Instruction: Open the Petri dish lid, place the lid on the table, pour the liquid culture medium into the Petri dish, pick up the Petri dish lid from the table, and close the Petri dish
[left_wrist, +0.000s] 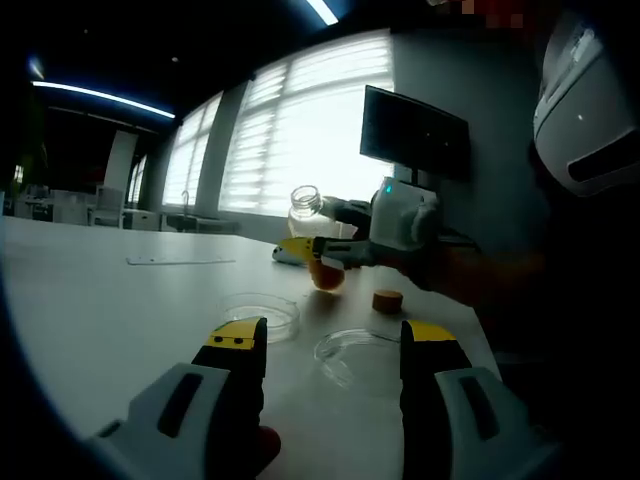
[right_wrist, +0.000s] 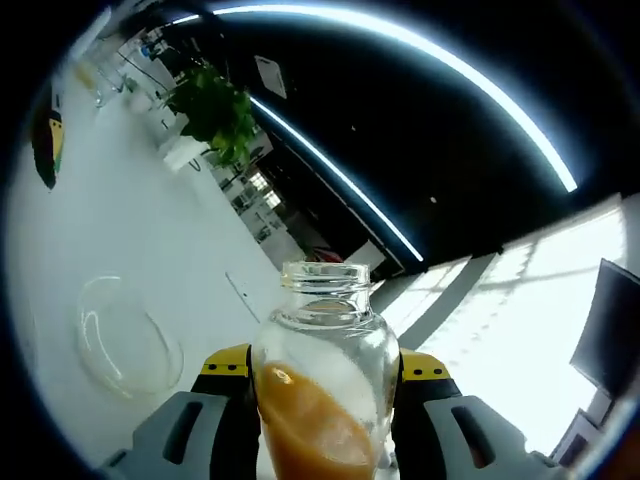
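Between right jaws, round glass bottle (right_wrist: 325, 385)

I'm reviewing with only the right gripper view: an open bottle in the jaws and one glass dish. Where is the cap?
Observer: A brown cap lies on the table, next to the bottle.
Operator: Is the dish opened?
Observer: Two glass pieces lie apart: the far piece and the near piece. I cannot tell which is the lid.
Operator: Is the left gripper holding anything?
Observer: No, the left gripper is open and empty.
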